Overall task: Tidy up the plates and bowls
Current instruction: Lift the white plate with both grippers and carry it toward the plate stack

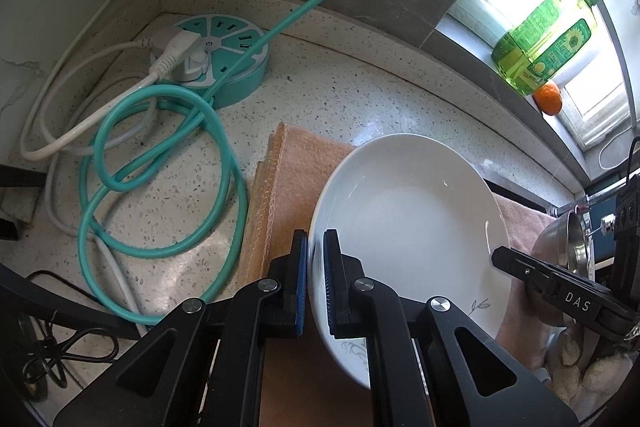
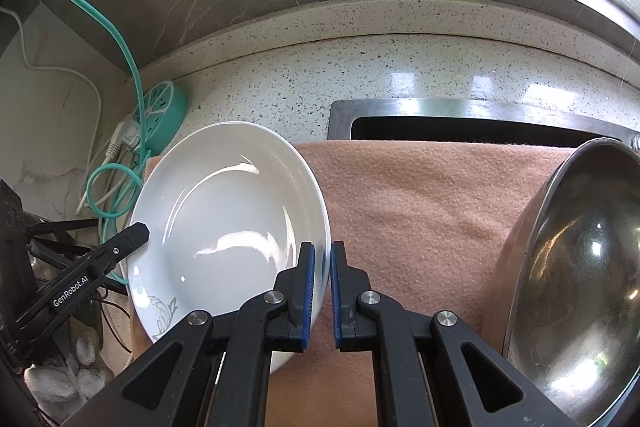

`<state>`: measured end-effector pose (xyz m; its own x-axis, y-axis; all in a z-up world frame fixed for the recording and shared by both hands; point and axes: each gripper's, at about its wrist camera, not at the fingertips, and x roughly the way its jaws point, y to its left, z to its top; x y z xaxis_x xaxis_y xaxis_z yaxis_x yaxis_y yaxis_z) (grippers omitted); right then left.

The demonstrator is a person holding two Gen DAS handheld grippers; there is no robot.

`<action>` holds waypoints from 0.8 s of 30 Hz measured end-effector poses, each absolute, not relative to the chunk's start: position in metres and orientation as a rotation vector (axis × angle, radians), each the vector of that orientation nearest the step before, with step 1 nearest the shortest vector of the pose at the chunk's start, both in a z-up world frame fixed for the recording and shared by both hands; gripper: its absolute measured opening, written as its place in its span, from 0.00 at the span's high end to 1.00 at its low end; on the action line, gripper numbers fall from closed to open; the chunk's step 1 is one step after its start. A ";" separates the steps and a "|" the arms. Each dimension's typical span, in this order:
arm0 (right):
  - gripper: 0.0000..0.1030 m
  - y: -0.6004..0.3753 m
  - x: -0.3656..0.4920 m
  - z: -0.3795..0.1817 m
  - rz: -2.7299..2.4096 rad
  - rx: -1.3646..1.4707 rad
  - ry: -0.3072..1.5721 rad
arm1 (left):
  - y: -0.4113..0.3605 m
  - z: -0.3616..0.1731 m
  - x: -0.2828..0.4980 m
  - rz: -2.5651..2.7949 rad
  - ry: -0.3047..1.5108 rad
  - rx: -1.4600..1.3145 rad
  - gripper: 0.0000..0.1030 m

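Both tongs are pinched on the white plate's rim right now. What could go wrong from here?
1. The left tongs and right tongs clamp opposite edges of the white plate by thin rim only; pulling apart or twisting unevenly might let it slip.
2. The steel bowl sits tilted close to the right; a sideways swing could knock it.
3. The teal cable loops just past the pink towel, so setting the plate down leftward may snag it.

- white plate with a faint leaf print, tilted, above the peach cloth
- steel bowl, shiny and tipped on edge, to its right on the cloth
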<state>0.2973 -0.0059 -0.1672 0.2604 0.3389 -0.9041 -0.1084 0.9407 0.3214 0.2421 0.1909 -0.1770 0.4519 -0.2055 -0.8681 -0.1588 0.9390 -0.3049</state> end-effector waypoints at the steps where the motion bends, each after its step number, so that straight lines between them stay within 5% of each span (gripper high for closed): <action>1: 0.93 -0.006 0.297 -0.167 0.307 0.216 1.275 | 0.192 -0.177 0.241 -0.028 1.108 -0.374 0.94; 24: 0.93 -0.023 0.276 -0.129 0.336 0.241 1.214 | 0.181 -0.142 0.219 -0.039 1.058 -0.397 0.94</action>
